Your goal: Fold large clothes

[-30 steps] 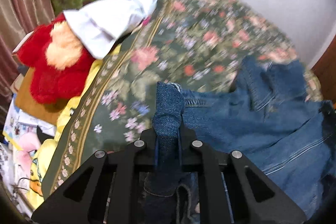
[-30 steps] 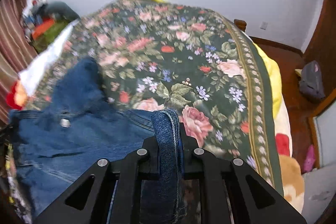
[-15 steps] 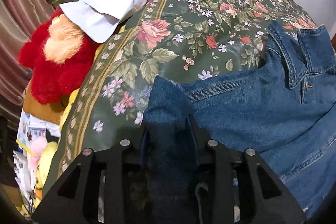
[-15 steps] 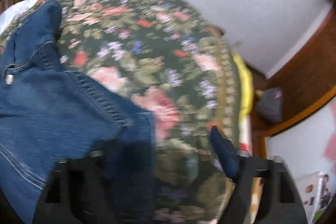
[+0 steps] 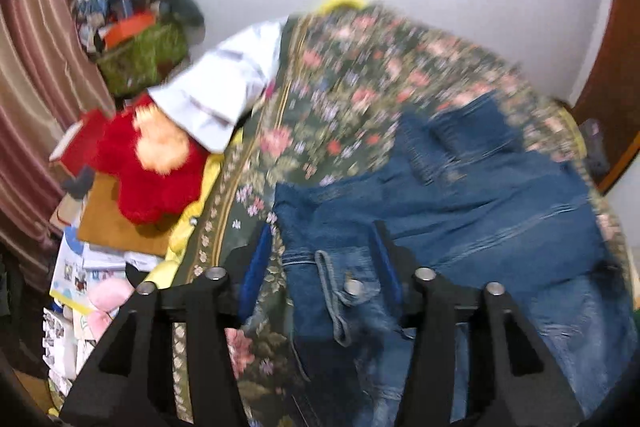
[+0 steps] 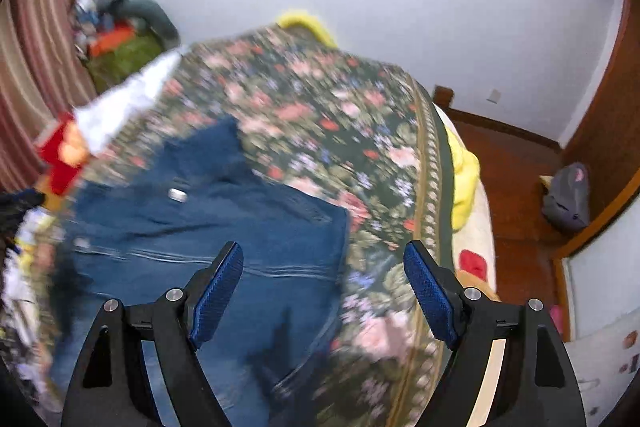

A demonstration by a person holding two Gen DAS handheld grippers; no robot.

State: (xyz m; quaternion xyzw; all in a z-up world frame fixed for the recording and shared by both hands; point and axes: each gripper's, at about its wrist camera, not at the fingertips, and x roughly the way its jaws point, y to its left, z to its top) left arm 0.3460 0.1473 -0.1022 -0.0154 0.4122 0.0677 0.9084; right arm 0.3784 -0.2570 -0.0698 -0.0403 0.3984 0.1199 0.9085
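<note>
Both tongs (image 5: 320, 259) (image 6: 324, 279) open; denim jacket (image 5: 460, 211) flat, blurred.

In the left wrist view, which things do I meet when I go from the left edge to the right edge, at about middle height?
Striped curtain → red plush toy → white shirt → floral bedspread → denim jacket → wooden door.

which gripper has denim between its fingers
The left gripper: the denim jacket's buttoned cuff lies between its open fingers. The right gripper frames mostly bedspread.
</note>
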